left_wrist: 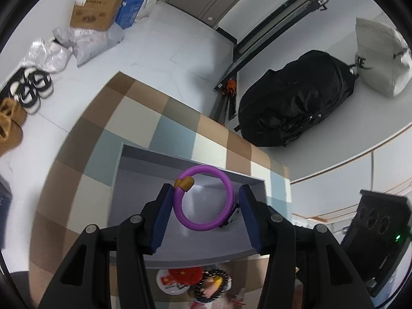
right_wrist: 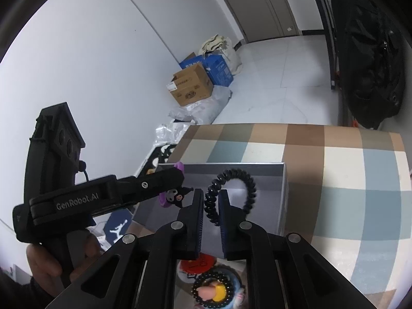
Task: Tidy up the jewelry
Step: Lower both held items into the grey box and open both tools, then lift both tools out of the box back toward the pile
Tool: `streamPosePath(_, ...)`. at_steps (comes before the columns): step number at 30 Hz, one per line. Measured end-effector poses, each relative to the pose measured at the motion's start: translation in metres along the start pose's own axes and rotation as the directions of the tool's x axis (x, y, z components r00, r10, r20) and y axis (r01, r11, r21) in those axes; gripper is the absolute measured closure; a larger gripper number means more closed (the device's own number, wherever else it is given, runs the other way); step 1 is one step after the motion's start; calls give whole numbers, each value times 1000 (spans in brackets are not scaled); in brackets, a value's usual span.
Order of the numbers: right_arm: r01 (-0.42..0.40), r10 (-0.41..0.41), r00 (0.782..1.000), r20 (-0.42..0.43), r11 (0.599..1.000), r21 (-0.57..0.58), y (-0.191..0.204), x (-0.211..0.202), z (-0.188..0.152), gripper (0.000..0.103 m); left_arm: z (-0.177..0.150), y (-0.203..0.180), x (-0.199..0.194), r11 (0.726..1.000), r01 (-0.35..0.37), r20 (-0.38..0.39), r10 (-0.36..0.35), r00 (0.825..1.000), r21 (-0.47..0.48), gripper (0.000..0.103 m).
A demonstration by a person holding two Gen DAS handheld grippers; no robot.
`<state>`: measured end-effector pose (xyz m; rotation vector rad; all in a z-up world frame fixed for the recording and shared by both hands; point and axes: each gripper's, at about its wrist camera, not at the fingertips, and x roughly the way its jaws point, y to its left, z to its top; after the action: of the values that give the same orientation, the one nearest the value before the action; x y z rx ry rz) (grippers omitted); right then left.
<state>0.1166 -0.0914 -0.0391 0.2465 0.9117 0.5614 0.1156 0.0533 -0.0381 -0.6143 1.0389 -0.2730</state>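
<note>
My left gripper (left_wrist: 206, 203) is shut on a purple ring bracelet (left_wrist: 180, 213) with a gold clasp (left_wrist: 185, 182) and a small black cartoon charm (right_wrist: 175, 195). It holds the ring above an open grey box (left_wrist: 180, 157). From the right wrist view, the left gripper's finger (right_wrist: 164, 179) hangs over the box's left corner with the purple bracelet (right_wrist: 162, 200) below it. My right gripper (right_wrist: 211, 197) is shut on a black spiral coil band (right_wrist: 248, 185), which loops up over the grey box (right_wrist: 257, 166).
The box stands on a table with a checked cloth (left_wrist: 103, 154) (right_wrist: 360, 180). In front of the box lie a red and white round badge (left_wrist: 177, 278) and a black bead bracelet around a pink and yellow figure (right_wrist: 213, 291). A black bag (left_wrist: 296, 97) and cardboard boxes (right_wrist: 191, 85) are on the floor.
</note>
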Motion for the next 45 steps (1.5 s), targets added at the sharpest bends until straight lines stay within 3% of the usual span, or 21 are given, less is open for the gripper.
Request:
streamPosePath(3,-2,2,1000,0,1000,-1,-1,-2,0,83,2,2,-1,996,78,-10,-78,997,-45,55)
streamPosePath(4,10,-10,1000,9,1000,-6,0,-5,-1,80,2,1,-3,996,77,-8,-78,997,-46,51)
streamPosePath(6,31,-31,999,34,999,-9,-2,-11,-1,60,1,-1,-8,996,77,8,-77,997,-41,34)
streamPosePath(7,42,-42,998,51,999,-7,-4,-15,-1,56,0,-1,-11,996,74,23,-74,997,-43,30)
streamPosePath(12,58,-60,992,110,998,24,-12,-31,-1,29,-2,-3,-16,998,62,33,-61,998,-23,30)
streamPosePath(26,106,-111,980,167,994,41,-16,-53,-11,5,-18,-8,-26,996,-64,91,58,994,59,30)
streamPosePath(33,145,-149,973,175,989,34,-17,-61,-20,0,-34,-13,-29,989,-88,82,79,994,119,30)
streamPosePath(45,219,-215,964,156,976,-9,-11,-69,-49,0,-64,-21,-34,964,-158,89,142,986,215,29)
